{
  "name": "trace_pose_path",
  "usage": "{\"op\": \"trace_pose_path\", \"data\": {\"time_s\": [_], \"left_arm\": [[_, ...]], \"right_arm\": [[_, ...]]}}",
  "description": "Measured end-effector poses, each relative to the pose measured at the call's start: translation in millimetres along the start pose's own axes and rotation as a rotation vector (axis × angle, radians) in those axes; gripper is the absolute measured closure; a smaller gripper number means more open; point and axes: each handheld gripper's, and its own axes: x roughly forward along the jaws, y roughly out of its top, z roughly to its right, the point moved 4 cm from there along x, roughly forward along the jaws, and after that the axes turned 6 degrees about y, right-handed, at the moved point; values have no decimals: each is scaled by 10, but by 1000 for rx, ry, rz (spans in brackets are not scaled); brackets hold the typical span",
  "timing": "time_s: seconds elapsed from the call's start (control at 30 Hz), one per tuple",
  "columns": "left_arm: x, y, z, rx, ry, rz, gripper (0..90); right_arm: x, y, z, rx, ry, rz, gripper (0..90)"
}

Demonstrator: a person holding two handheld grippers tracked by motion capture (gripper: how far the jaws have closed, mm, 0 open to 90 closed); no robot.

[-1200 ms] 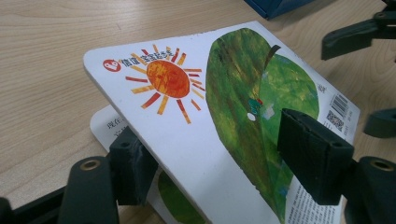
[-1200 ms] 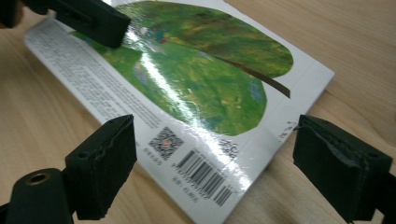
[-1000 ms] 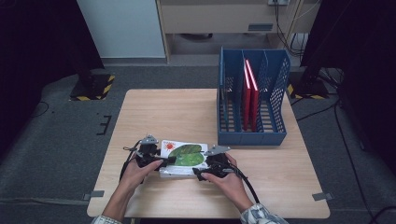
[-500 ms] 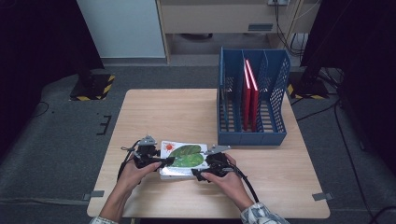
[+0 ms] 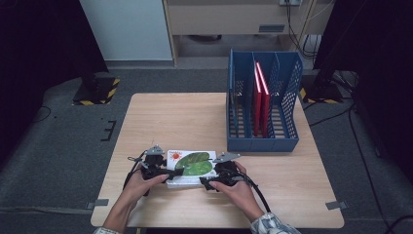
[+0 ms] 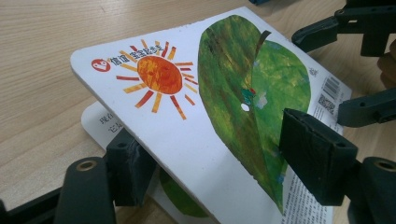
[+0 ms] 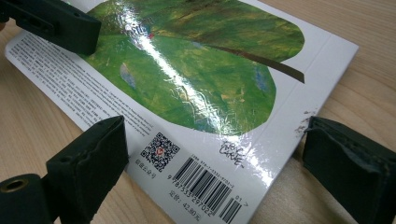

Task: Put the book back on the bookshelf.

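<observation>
Blue file rack [image 5: 263, 141] sitting far right on the counter [image 5: 185, 112], holding red books [image 5: 260, 92] upright in its middle slots, your left tool [image 5: 168, 171], jaws just opening, straddling the lifted cover of the leaf picture book [image 5: 192, 163], your right tool [image 5: 210, 183] standing open around its near corner.

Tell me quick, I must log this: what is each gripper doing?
Left gripper: jaws just opening, cover of the book between them, grip unclear.
Right gripper: open, astride the book's corner.

Even overhead light brightens the pale wooden table [image 5: 195, 117], while the surrounding floor falls dark. Glare streaks the glossy white picture book with a green leaf [image 7: 196, 70]; near black jaws blur softly.
</observation>
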Motion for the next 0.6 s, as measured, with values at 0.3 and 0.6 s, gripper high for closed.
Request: {"op": "trace_pose_path", "data": {"time_s": [0.3,0.6], "left_arm": [[-76,45,68,88,48,12,348],[-135,40,157,171,87,29,385]], "right_arm": [[-17,14,14,-14,-11,-14,80],[-29,36,114,-6,7,-14,60]]}}
